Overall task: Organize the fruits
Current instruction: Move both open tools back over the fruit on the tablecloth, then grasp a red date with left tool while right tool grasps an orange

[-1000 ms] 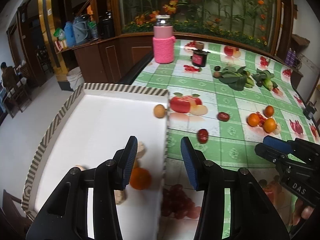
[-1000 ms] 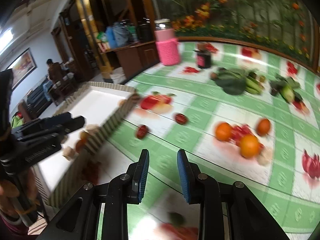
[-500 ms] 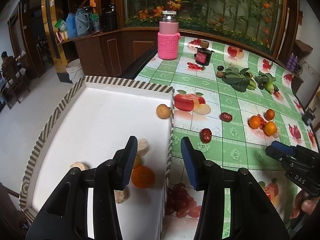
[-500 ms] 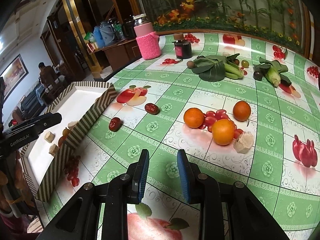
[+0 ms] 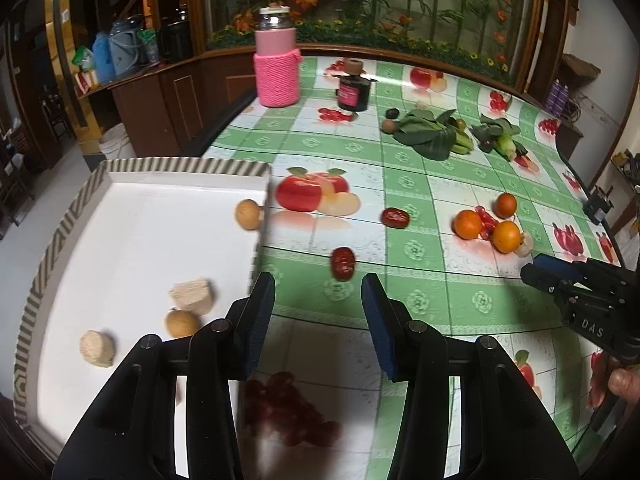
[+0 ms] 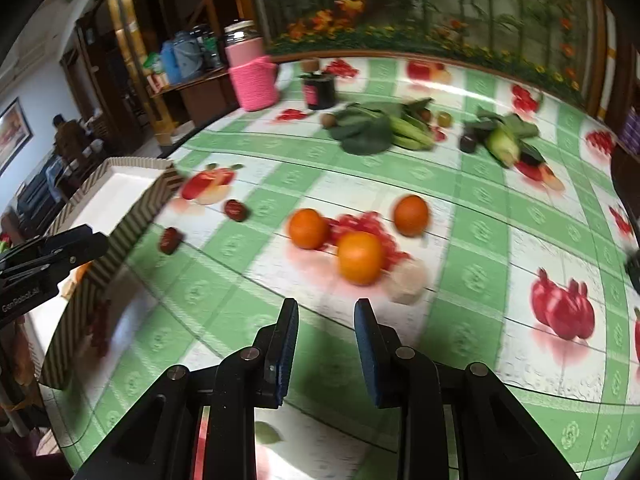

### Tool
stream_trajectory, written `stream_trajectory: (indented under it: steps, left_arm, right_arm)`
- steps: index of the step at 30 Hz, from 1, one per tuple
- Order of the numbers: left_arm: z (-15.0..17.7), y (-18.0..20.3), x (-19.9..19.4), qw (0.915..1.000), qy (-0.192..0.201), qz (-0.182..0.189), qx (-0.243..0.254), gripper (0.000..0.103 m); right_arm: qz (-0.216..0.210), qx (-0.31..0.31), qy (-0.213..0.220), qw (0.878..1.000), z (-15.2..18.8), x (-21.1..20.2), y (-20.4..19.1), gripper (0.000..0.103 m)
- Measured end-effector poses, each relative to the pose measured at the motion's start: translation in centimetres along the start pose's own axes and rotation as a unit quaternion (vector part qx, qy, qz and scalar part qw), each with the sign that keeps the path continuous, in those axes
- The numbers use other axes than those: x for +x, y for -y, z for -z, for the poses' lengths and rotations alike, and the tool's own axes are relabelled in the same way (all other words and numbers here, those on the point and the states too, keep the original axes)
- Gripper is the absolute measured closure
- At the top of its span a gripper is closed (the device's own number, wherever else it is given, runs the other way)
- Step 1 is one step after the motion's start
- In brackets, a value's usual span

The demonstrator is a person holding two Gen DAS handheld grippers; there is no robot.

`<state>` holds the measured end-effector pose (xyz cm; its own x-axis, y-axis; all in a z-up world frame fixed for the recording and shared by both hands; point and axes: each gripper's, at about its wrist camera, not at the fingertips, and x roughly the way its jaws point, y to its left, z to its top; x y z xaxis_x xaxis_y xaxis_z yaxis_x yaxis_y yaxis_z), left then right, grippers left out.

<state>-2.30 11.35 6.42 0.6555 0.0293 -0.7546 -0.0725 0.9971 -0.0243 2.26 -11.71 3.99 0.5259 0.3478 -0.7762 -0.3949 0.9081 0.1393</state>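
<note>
A white tray with a striped rim (image 5: 180, 166) sits at the table's left edge and holds a few small brown fruits (image 5: 248, 214) and pale chunks (image 5: 192, 295). My left gripper (image 5: 318, 312) is open and empty, over the table beside the tray, above a bunch of red grapes (image 5: 292, 412). Two red dates (image 5: 343, 263) lie ahead of it. My right gripper (image 6: 326, 334) is open and empty, just short of three oranges (image 6: 359, 257) and a pale chunk (image 6: 406, 282).
A pink-sleeved jar (image 5: 277, 66) and a dark jar (image 5: 353, 92) stand at the back. Leafy greens (image 5: 430, 134) and other vegetables (image 6: 506, 144) lie at the back right. The fruit-print tablecloth (image 5: 400, 184) covers the table. The tray also shows at left in the right wrist view (image 6: 120, 184).
My left gripper has shifted right, off the tray and over the table by the grapes. My right gripper has moved forward, closer to the oranges. Both stay open.
</note>
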Motion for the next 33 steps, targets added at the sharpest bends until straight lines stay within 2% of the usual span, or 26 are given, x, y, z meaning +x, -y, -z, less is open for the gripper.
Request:
stream_trajectory:
  steps: [7, 9, 13, 23, 33]
  left_arm:
    - [-0.4, 0.9, 2.4, 0.9994, -0.033, 0.011, -0.003, 0.058]
    - [-0.6, 0.6, 2.6, 0.9992, -0.037, 0.013, -0.007, 0.058]
    - [-1.2, 0.1, 2.8, 0.9994, -0.032, 0.004, -0.012, 0.058]
    - [-1.6, 0.4, 4.5, 0.9986, -0.052, 0.007, -0.002, 0.058]
    - [-1.3, 1.5, 6.9, 0.9968, -0.079, 0.004, 0.015, 0.058]
  right_arm:
    - [-0.007, 0.019, 0.009, 1.000, -1.0, 0.9, 1.8, 0.069]
    - [-0.001, 0.011, 0.003, 1.000, -1.5, 1.4, 1.6, 0.069]
    - [0.007, -0.014, 0.020, 1.000, -2.3, 0.8, 1.1, 0.068]
    - [0.027, -0.079, -0.015, 0.996, -3.4, 3.7, 0.2, 0.068]
    - [0.035, -0.089, -0.012, 0.995, -3.1, 4.5, 0.0, 0.071]
